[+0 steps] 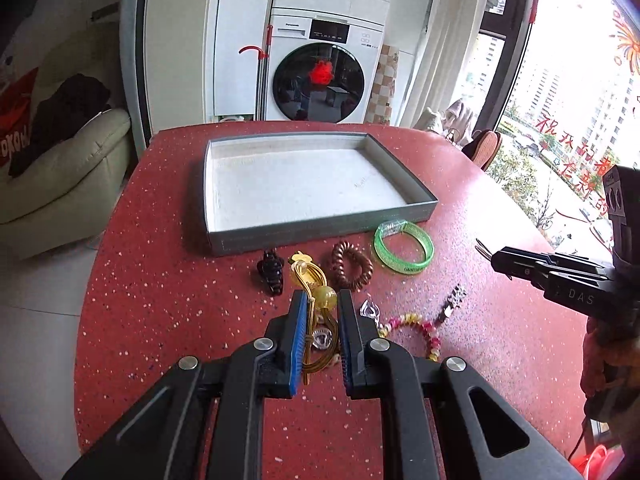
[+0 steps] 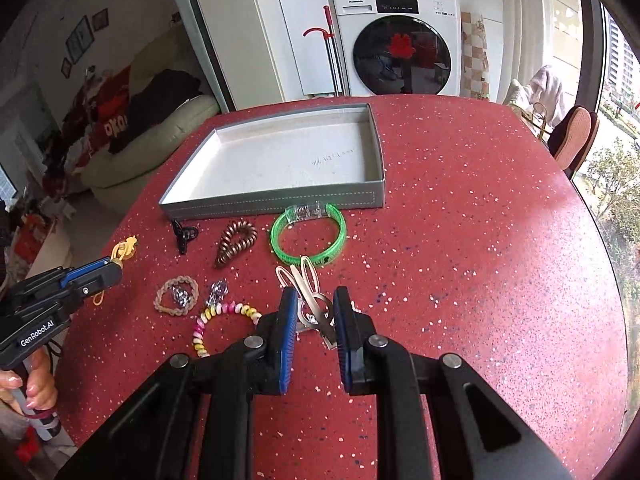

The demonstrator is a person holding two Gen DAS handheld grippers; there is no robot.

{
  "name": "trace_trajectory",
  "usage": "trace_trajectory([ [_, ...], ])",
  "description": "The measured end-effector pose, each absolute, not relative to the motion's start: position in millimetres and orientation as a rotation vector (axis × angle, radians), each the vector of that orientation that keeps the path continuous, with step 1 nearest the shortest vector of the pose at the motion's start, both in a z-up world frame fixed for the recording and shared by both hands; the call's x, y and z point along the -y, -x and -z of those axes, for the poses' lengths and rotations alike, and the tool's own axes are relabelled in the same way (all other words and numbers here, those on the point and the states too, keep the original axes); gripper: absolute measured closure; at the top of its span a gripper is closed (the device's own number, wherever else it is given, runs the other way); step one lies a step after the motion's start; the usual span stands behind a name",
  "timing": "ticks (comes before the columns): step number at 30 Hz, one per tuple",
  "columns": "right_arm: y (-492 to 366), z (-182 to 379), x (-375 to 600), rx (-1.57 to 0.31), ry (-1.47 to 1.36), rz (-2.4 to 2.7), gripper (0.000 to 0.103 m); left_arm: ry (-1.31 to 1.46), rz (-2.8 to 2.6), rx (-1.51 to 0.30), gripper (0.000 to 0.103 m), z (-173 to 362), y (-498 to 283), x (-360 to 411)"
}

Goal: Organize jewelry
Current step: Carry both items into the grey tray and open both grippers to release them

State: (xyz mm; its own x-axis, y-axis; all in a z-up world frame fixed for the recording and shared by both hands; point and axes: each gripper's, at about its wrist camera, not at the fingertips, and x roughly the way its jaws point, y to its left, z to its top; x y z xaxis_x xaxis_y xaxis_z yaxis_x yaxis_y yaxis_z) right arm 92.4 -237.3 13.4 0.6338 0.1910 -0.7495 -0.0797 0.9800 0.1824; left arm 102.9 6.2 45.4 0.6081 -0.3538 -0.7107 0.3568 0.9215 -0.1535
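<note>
Left wrist view shows your left tool (image 1: 322, 300) pinching the yellow hair tie (image 1: 310, 280), its loose loops hanging between the pads. Your right tool (image 2: 314, 300) grips the rabbit-shaped clip (image 2: 306, 284) just above the worktop (image 2: 460, 240). The gray tray (image 1: 320, 232) stands bare beyond the row of green bangle (image 1: 404, 246), brown coil tie (image 1: 352, 266) and black claw clip (image 1: 272, 272). Risk: the dangling loops may snag the beaded bracelet (image 1: 420, 328) below and drag it. Lift clear before traversing to the tray.
</note>
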Motion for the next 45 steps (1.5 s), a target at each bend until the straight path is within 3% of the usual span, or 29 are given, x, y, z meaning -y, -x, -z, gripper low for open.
trace_trajectory([
  [11,-202,-31,223,-0.856,-0.142,-0.148,0.083,-0.007,0.356,-0.775,0.069,-63,-212,5],
  [21,-294,-3,222,-0.902,-0.158,-0.098,0.083,-0.035,0.28,-0.874,0.069,-11,-313,24],
  [29,-326,37,227,-0.977,-0.186,-0.041,0.083,-0.11,0.243,-0.953,0.069,28,-338,40],
  [37,-325,48,227,-0.996,-0.181,-0.016,0.082,-0.157,0.193,-0.957,0.069,33,-339,46],
  [44,-311,32,232,-0.955,-0.247,-0.04,0.057,-0.128,0.16,-0.952,0.069,28,-336,37],
  [45,-306,28,232,-0.945,-0.256,-0.042,0.053,-0.125,0.16,-0.95,0.06,27,-336,37],
])
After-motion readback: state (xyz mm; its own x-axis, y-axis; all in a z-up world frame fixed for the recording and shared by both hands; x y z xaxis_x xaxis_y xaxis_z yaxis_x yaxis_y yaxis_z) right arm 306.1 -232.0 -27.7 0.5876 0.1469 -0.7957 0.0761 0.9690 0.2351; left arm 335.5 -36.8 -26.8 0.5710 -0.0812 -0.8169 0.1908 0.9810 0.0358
